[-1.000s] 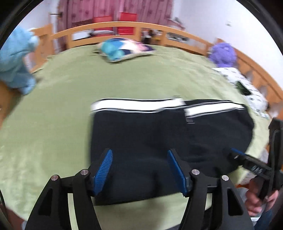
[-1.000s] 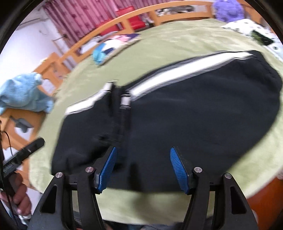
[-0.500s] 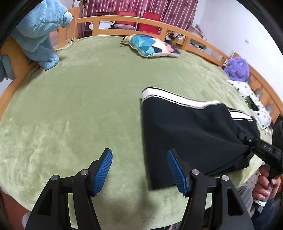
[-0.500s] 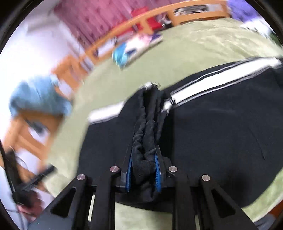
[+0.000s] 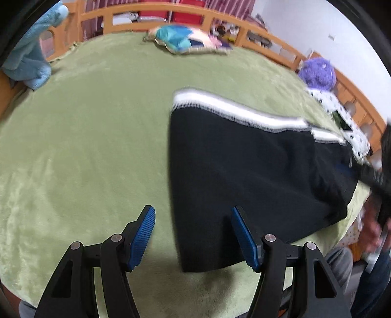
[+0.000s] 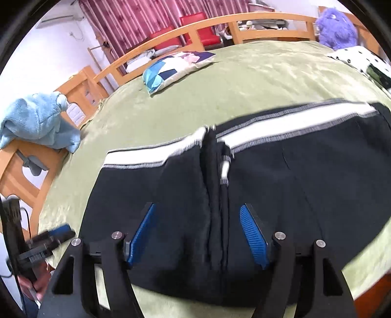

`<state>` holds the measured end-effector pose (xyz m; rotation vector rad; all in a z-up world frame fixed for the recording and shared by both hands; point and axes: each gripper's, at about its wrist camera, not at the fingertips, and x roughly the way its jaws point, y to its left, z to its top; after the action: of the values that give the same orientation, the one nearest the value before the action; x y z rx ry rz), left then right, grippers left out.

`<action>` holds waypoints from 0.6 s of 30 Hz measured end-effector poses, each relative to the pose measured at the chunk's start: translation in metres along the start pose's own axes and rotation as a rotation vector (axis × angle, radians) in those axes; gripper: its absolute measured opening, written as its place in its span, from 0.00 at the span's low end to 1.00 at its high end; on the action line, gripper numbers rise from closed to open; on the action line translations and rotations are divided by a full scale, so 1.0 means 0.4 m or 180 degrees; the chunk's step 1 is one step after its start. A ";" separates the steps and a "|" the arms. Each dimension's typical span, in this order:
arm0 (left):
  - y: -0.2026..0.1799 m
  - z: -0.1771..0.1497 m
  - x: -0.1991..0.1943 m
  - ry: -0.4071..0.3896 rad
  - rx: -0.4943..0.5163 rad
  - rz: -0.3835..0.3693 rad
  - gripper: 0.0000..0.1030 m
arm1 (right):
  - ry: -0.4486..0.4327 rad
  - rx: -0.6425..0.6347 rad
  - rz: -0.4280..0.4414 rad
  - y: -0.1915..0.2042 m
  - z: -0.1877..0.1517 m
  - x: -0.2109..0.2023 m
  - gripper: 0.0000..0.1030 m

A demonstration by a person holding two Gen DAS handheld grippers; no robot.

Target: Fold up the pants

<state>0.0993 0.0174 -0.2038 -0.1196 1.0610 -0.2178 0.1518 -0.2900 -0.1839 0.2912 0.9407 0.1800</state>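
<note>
Black pants (image 5: 244,166) with a white side stripe (image 5: 234,110) lie folded on the green bed cover (image 5: 85,137). In the right wrist view the pants (image 6: 293,186) show a bunched ridge of cloth (image 6: 217,195) running down the middle. My left gripper (image 5: 193,234) is open and empty, straddling the pants' left front corner. My right gripper (image 6: 198,232) is open, its blue pads on either side of the ridge and apart from it. The left gripper also shows at the left edge of the right wrist view (image 6: 48,237).
A patterned pillow (image 6: 176,66) lies at the far side. A blue plush (image 6: 36,122) sits on the left bed rail, a purple plush (image 5: 317,73) at the right. A dotted cloth (image 5: 342,117) lies beyond the pants. A wooden rail (image 6: 220,22) rings the bed.
My right gripper was shut on the bunched cloth half a second ago and has opened and let it go. The left gripper stayed open and shifted slightly at the pants' left edge.
</note>
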 end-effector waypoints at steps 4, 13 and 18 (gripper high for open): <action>-0.029 -0.039 0.063 0.0252 0.0202 0.0008 0.65 | 0.0057 -0.0028 -0.0024 -0.007 0.081 0.066 0.68; 0.013 0.010 0.001 0.0057 0.0029 -0.0213 0.65 | 0.0709 -0.0225 0.0004 -0.051 0.150 0.303 0.26; 0.009 0.066 0.011 -0.0179 -0.0024 -0.0080 0.65 | 0.0560 0.0193 0.0218 -0.131 0.162 0.264 0.41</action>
<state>0.1250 0.0199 -0.1954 -0.1450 1.0049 -0.2320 0.2671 -0.3212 -0.2458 0.3682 1.1126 0.2432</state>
